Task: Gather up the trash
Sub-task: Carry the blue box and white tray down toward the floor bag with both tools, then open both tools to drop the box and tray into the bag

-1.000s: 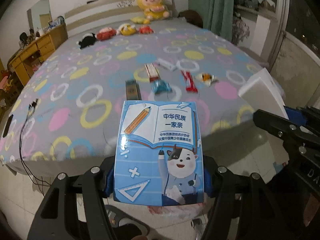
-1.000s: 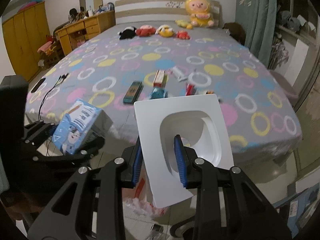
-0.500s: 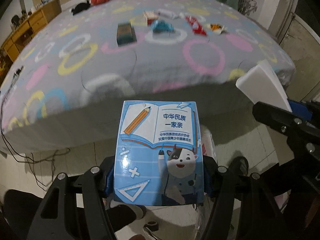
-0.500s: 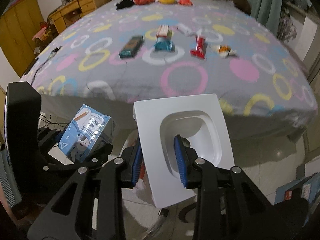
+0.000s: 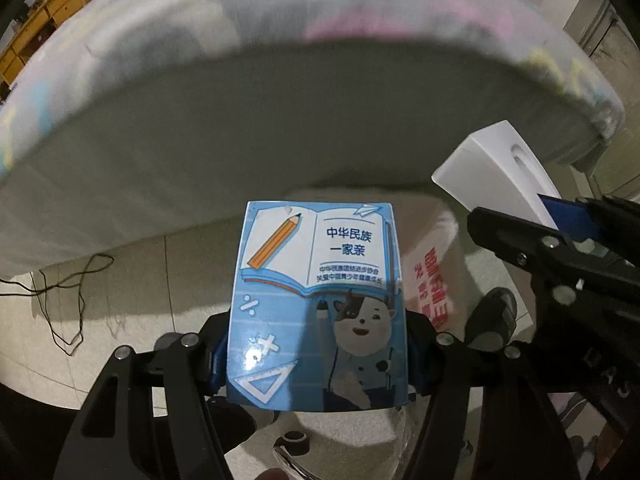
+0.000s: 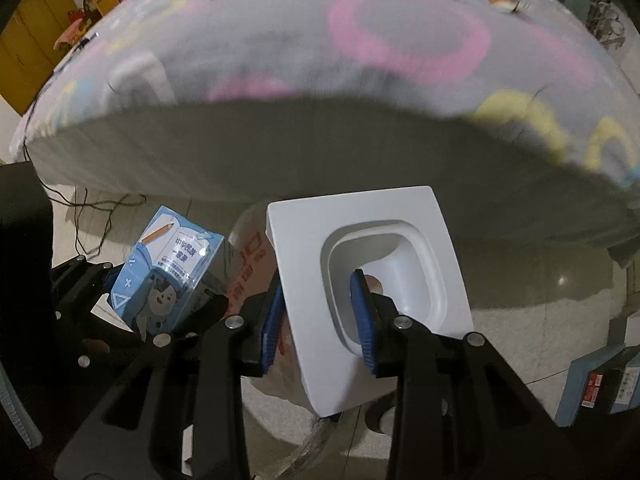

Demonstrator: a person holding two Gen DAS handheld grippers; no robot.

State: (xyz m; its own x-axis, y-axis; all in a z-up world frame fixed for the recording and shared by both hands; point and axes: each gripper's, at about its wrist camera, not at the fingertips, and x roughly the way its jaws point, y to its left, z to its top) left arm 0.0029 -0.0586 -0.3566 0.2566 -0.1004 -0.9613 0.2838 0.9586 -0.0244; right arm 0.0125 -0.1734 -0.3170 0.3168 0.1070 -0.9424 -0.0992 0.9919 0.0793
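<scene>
Ahead of and above the tongs, a bed is seen, covered by a grey spread patterned with coloured rings. Pale floor tiles are laid below, crossed by a black cable to the left. A wooden dresser is set far left; yellow cabinets are glimpsed beyond.

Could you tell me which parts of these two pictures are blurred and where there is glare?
Left wrist view: the bed is smeared, the blue carton is sharp, with a small glare spot low on its face. Right wrist view: the bed and the litter on it are streaked, the white tray is crisp, and a light glints off the floor.
</scene>
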